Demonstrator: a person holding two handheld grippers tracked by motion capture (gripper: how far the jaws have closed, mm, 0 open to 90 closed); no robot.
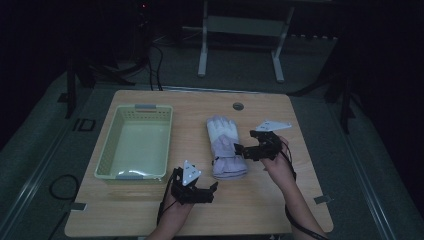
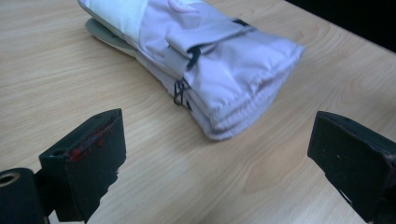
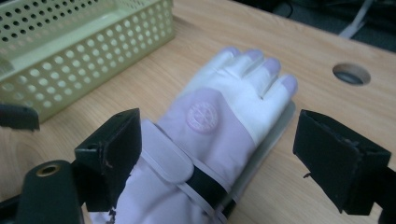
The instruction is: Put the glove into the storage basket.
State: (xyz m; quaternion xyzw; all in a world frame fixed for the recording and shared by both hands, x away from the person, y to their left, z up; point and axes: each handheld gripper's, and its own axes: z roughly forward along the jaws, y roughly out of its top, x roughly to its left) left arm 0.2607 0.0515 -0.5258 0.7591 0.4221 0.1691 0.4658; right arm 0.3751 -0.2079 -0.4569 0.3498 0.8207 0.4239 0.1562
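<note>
Pale wooden table (image 1: 150, 200) with glove (image 1: 225, 145), dark room beyond.

The glove (image 3: 224, 135) looks like soft padded matt cloth, lilac with a white palm panel and a darker strap, lying on a table (image 1: 260, 210) of smooth light wood grain, beside a pale green perforated plastic basket (image 1: 136, 145) with a faint sheen
</note>
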